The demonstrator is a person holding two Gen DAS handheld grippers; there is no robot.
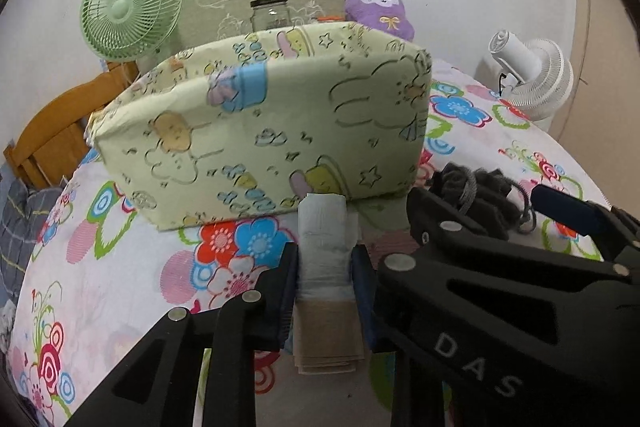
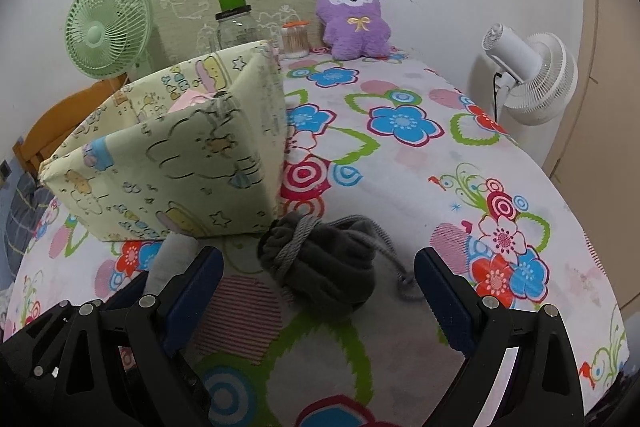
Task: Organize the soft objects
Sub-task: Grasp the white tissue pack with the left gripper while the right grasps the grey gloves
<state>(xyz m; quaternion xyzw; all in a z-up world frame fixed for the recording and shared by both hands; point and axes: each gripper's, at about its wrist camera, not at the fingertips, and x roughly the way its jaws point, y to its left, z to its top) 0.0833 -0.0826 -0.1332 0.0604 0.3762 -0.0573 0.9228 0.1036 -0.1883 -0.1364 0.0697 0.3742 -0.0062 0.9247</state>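
My left gripper (image 1: 324, 259) is shut on a folded white-and-grey cloth (image 1: 323, 227) with a beige layer under it, just in front of the pale green cartoon-print fabric box (image 1: 260, 119). In the right wrist view, my right gripper (image 2: 320, 267) stands open, its fingers on either side of a dark grey rolled bundle (image 2: 332, 279) tied with grey cord. The pads do not touch the bundle. It lies on the floral sheet (image 2: 400, 187) at the near right corner of the box (image 2: 168, 163). Something pink (image 2: 188, 103) shows inside the box.
A purple plush toy (image 2: 354, 23), a jar of cotton swabs (image 2: 295, 41) and a glass jar with a green lid (image 2: 234, 23) stand at the back by the wall. A green fan (image 2: 106, 27) is back left, a white fan (image 2: 528, 75) at the right edge.
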